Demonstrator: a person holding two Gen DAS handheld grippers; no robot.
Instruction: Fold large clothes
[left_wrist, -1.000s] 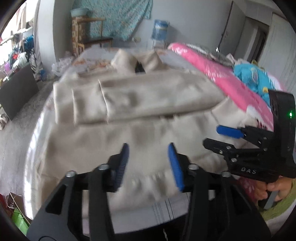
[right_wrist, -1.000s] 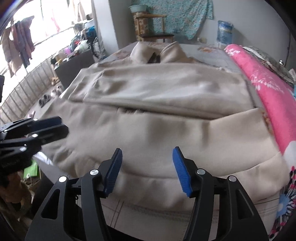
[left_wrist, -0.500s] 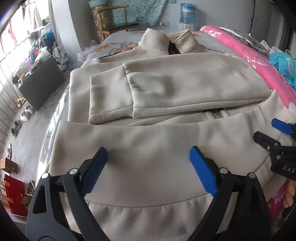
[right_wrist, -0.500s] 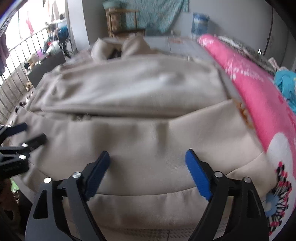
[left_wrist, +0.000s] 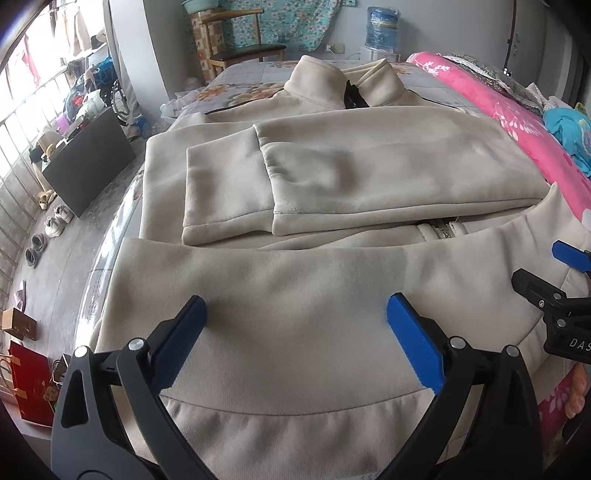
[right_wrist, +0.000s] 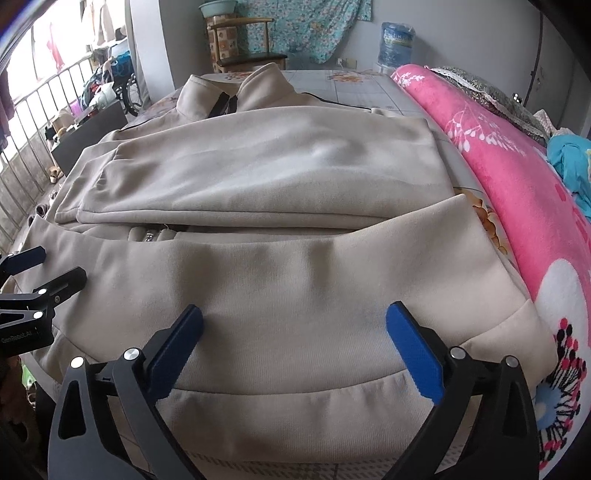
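We're holding both grippers tilted down over the near edge of the bed (left_wrist: 240, 79), side by side. The left gripper (left_wrist: 295, 339) is opening, its fingers (left_wrist: 413, 339) spread about as wide as they go with nothing clamped between them. Same with the right gripper (right_wrist: 293, 345): its jaws are opening too, gripping nothing.

The beige jacket (left_wrist: 332, 173) is lying flat on the bed, collar (left_wrist: 314, 79) toward the far edge, both sleeves (left_wrist: 221, 188) folded across the chest. The bottom hem part (right_wrist: 295, 280) is folded up toward the sleeves, and that folded panel is sitting right under and between both pairs of fingers. We can't tell if the tips are actually touching the fabric or just hovering over it.

In the left view the right gripper is cut off at the right edge, and just a bit of the hand (left_wrist: 578, 391) is peeking out under it. The zipper (right_wrist: 149, 234) is mostly tucked under the sleeve fold. The pink blanket (right_wrist: 517, 177) is running along the right edge of the bed, just beside the jacket.
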